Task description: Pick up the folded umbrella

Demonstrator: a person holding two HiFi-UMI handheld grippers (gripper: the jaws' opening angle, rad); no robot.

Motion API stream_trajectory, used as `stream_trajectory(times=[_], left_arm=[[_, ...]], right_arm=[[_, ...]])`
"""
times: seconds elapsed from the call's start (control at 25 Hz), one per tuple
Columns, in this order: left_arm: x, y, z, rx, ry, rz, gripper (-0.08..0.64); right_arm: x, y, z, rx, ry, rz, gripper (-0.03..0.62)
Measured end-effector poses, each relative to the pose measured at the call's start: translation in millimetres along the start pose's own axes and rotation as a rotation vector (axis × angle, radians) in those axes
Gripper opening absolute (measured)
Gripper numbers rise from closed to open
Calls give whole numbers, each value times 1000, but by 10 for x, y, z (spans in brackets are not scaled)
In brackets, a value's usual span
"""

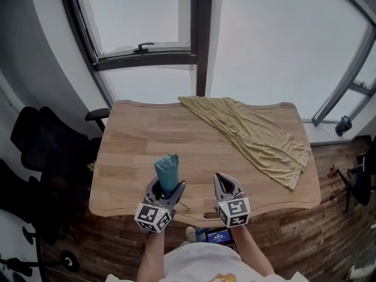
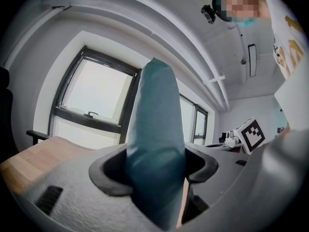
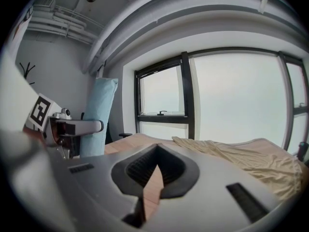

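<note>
The folded umbrella (image 1: 167,170) is a teal, sleeved bundle standing upright near the front edge of the wooden table (image 1: 176,134). My left gripper (image 1: 167,190) is shut on the umbrella's lower part. In the left gripper view the umbrella (image 2: 155,129) fills the space between the jaws of that gripper (image 2: 154,170) and rises well above them. My right gripper (image 1: 226,184) is to the right of it, over the table's front edge, shut and holding nothing. The right gripper view shows its jaws (image 3: 157,170) together, with the umbrella (image 3: 99,115) off to the left.
A crumpled yellow-green cloth (image 1: 252,134) lies across the right half of the table, also seen in the right gripper view (image 3: 241,153). A black office chair (image 1: 41,140) stands to the table's left. Large windows are behind, and a wood floor is below.
</note>
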State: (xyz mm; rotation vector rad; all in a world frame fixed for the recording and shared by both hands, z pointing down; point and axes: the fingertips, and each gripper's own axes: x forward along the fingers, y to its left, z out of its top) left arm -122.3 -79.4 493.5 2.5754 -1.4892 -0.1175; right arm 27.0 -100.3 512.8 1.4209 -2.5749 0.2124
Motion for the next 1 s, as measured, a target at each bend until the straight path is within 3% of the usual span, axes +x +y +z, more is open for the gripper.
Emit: stream_trajectory(times=[0.52, 1.0], left_arm=[[59, -52, 37, -19, -17, -39, 308], [98, 8, 53, -4, -14, -29, 308]], right_arm=[[-48, -81, 17, 14, -12, -22, 9], [-30, -116, 83, -9, -47, -39, 9]])
